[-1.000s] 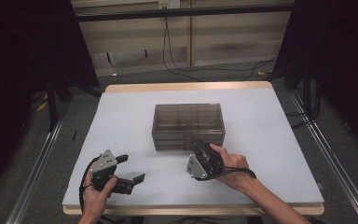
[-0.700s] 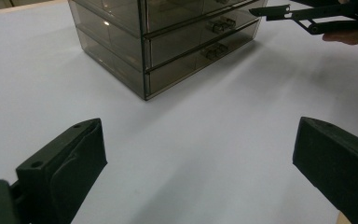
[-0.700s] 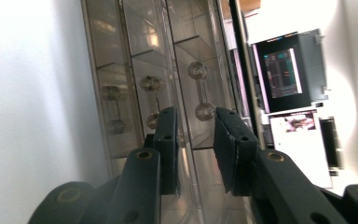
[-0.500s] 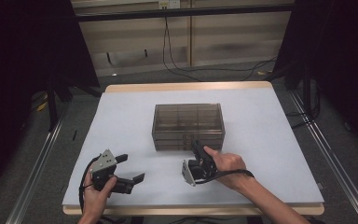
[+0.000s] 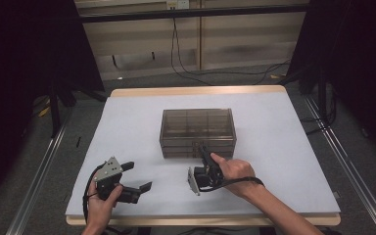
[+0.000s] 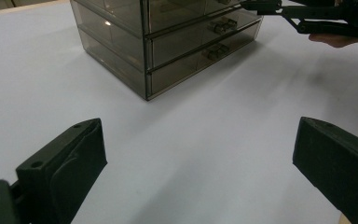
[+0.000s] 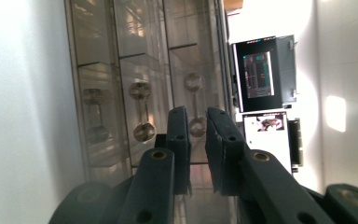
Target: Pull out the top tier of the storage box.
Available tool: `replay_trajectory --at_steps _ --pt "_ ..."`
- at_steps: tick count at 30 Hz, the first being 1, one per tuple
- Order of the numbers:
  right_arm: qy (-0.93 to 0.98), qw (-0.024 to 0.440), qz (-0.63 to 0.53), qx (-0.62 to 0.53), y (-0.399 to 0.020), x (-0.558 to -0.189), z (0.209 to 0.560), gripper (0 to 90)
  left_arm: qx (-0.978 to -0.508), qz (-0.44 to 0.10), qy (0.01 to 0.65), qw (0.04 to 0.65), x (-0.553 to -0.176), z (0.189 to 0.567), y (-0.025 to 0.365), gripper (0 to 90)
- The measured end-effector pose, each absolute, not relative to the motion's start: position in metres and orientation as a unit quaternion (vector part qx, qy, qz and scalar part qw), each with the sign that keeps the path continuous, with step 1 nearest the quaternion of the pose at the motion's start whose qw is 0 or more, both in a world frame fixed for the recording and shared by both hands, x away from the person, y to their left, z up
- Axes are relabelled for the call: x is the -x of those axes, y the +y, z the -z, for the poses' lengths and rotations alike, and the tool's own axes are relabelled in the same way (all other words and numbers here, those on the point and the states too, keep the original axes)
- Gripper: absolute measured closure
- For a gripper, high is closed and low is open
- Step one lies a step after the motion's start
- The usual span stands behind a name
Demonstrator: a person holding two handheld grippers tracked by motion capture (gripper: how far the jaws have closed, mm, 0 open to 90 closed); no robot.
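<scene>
Dark room w/ a white table (image 5: 127,127), wood edge at near and far sides, cables on the floor beyond.

High view: smoky clear drawer box (image 5: 198,132) sits mid-table. Right gripper (image 5: 204,152) is turned on its side, tips at the box's near face, top level; its jaws have just been closing. Left gripper (image 5: 136,176) rests near the table's near-left corner, well apart from the box, jaws wide, nothing between them.

Left gripper view: both jaws stand far apart over bare table. Box (image 6: 163,42) is far ahead, three drawers stacked, handles on the front. Right gripper (image 6: 261,6) reaches its top drawer from the right.

Right gripper view: the jaws stand almost together, a slim gap left, at a drawer handle (image 7: 196,103). Can't tell if the pads pinch it. Monitor (image 7: 261,74) glows behind.
</scene>
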State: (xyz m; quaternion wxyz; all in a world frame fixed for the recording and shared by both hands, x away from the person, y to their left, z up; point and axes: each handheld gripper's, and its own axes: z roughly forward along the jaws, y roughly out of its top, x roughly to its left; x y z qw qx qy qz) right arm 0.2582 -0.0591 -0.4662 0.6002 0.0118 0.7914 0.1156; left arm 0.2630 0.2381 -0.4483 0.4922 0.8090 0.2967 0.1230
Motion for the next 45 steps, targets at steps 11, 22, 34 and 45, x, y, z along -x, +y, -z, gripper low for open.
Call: replay_trajectory --at_steps 11,22,34,45 --pt "0.789 0.606 -0.097 -0.03 -0.054 -0.263 0.469 80.5 -0.809 -0.12 0.298 0.492 -0.263 0.448 0.238 2.4" --pt "0.765 0.641 -0.063 -0.021 -0.047 -0.264 0.479 81.2 -0.81 -0.117 0.297 0.491 -0.263 0.449 0.237 2.4" --pt "0.758 0.65 -0.054 -0.018 -0.045 -0.264 0.482 81.1 -0.811 -0.118 0.296 0.491 -0.263 0.449 0.237 2.4" --pt "0.756 0.652 -0.049 -0.027 -0.043 -0.263 0.483 81.8 -0.811 -0.117 0.295 0.492 -0.263 0.449 0.237 2.4"
